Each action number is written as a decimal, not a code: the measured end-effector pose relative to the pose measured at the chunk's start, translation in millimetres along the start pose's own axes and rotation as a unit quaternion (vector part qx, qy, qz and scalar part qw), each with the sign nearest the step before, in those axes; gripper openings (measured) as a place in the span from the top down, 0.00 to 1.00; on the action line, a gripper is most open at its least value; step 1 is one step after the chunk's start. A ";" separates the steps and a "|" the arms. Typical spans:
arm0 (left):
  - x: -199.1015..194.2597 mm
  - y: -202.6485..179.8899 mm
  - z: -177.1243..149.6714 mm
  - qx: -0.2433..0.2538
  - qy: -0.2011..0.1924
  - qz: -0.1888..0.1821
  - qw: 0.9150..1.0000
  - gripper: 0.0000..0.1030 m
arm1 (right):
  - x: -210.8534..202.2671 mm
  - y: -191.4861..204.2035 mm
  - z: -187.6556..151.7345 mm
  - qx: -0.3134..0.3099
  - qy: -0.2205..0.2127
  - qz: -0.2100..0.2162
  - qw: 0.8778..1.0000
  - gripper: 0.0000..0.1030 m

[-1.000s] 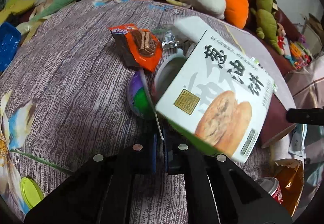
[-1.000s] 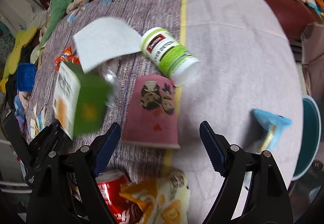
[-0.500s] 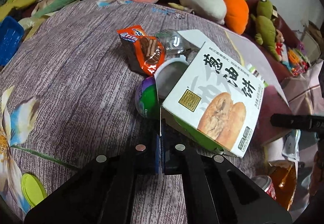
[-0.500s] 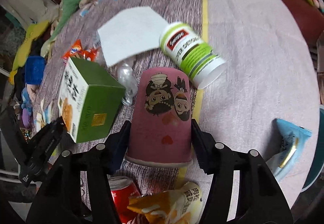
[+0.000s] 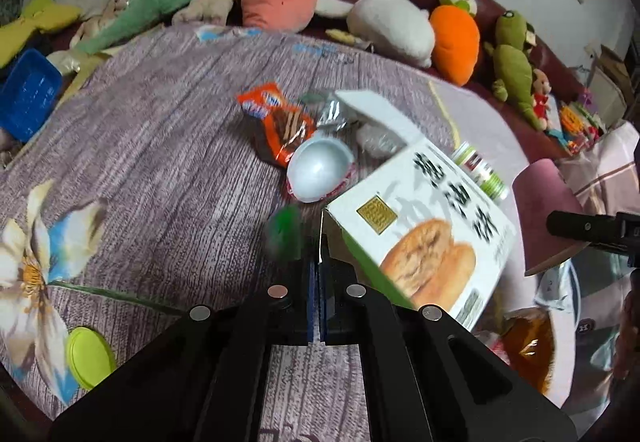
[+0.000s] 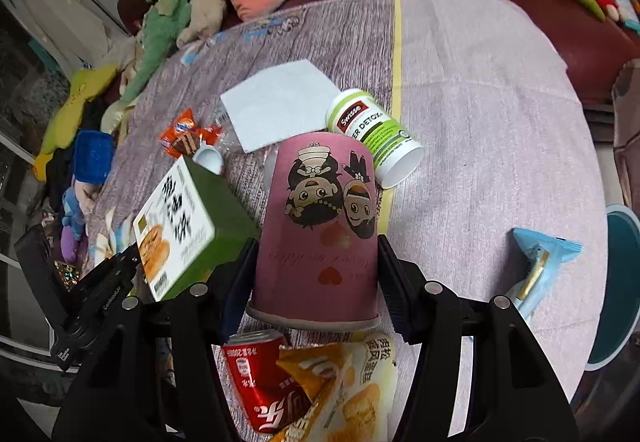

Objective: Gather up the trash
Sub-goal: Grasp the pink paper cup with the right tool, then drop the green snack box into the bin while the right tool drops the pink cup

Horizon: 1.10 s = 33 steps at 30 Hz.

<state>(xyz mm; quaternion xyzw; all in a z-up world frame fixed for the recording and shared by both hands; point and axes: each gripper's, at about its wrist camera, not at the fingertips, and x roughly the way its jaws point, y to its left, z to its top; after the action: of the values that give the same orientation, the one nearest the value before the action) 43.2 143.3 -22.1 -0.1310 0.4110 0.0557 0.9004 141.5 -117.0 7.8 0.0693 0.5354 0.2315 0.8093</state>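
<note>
Both items have come up off the desk (image 6: 500, 114) since a second ago: my left gripper (image 5: 318, 262) has its jaws pinched on the box (image 5: 424, 238) flap, my right gripper (image 6: 316, 262) clamps the pink cup (image 6: 320, 234); open cloth lies toward the right edge.

Wrist views downward, shared table (image 5: 168, 146)

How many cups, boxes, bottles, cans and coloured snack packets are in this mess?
Cups: 2 (pink paper cup, white plastic cup)
Boxes: 1 (pancake box)
Bottles: 1 (supplement bottle)
Cans: 1 (red can)
Snack packets: 3 (orange packet, blue packet, yellow packet)
Total: 8
</note>
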 end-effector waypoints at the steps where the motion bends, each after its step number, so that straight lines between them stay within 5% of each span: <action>1: -4.5 -0.8 1.8 -0.001 -0.004 -0.004 1.000 0.99 | -4.7 -0.7 -0.6 0.001 -0.004 0.002 1.000 0.46; 14: -30.8 -69.0 26.9 0.041 -0.012 -0.060 0.997 0.98 | -69.3 -48.8 -15.7 0.047 -0.068 0.002 0.997 0.46; 23: -18.1 -180.8 29.4 0.124 0.006 -0.103 0.987 0.98 | -127.3 -128.6 -41.2 0.121 -0.124 -0.021 0.985 0.46; 33: 8.1 -300.0 14.7 0.201 0.043 -0.137 0.969 0.98 | -179.9 -235.7 -88.2 0.217 -0.181 -0.049 0.958 0.46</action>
<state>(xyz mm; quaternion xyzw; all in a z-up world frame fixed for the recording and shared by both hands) 121.6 -140.5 38.0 -0.0042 0.4306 -0.1574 0.8887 75.6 -417.9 36.2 0.2576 0.4204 0.0536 0.8684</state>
